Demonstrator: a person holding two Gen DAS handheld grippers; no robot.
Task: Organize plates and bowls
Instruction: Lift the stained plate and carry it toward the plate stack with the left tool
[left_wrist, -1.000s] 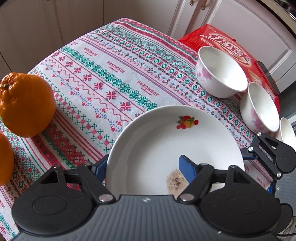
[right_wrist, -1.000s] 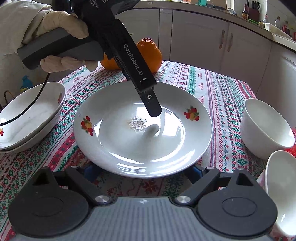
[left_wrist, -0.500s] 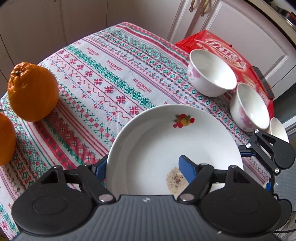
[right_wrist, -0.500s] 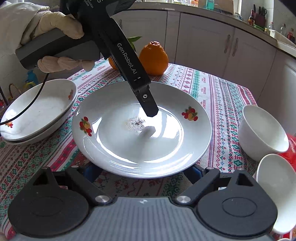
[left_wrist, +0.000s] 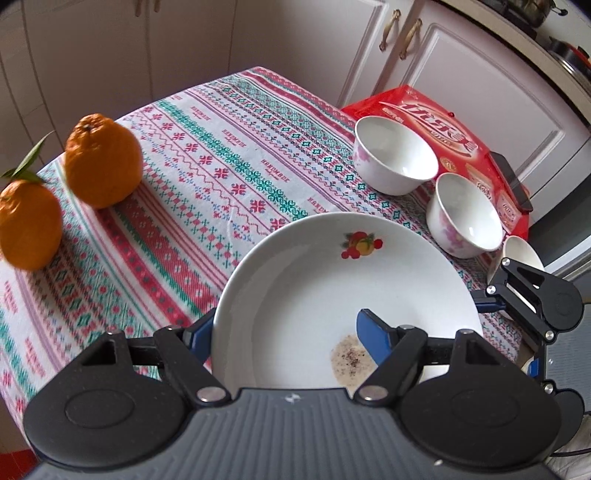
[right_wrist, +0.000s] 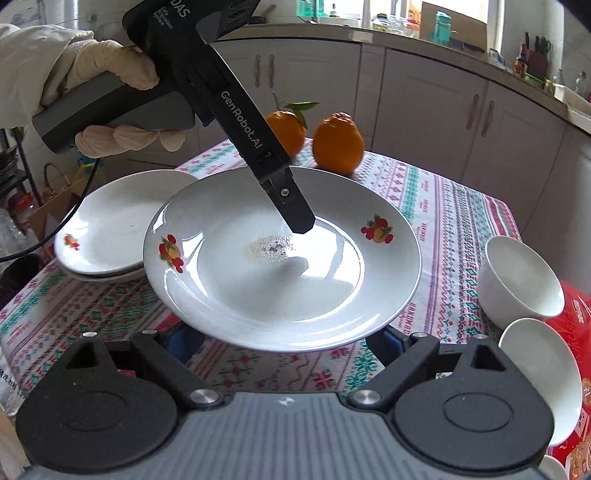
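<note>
Cream kitchen cabinets ring a small worktop spread with a red-and-green cross-stitch patterned cloth. Left tongs are clamped on the near rim of a shallow white china plate with fruit decals, one blue pad lying on the inner face beside a brown speckled food smear, the other beneath the rim; pinching the edge this way lets the plate ride roughly level. In the right wrist view the plate sits clear of the cloth and partly overlaps a stack of two similar white plates, so it is probably being carried there to join the pile. Right tongs gape wide with nothing in them, just below the plate's near edge, perhaps ready to steady it; whether they touch it I cannot tell. Three small white bowls with pink flowers stand in a row by a red printed packet, the farthest bowl upright, awaiting their turn. Two oranges sit on the far side.
</note>
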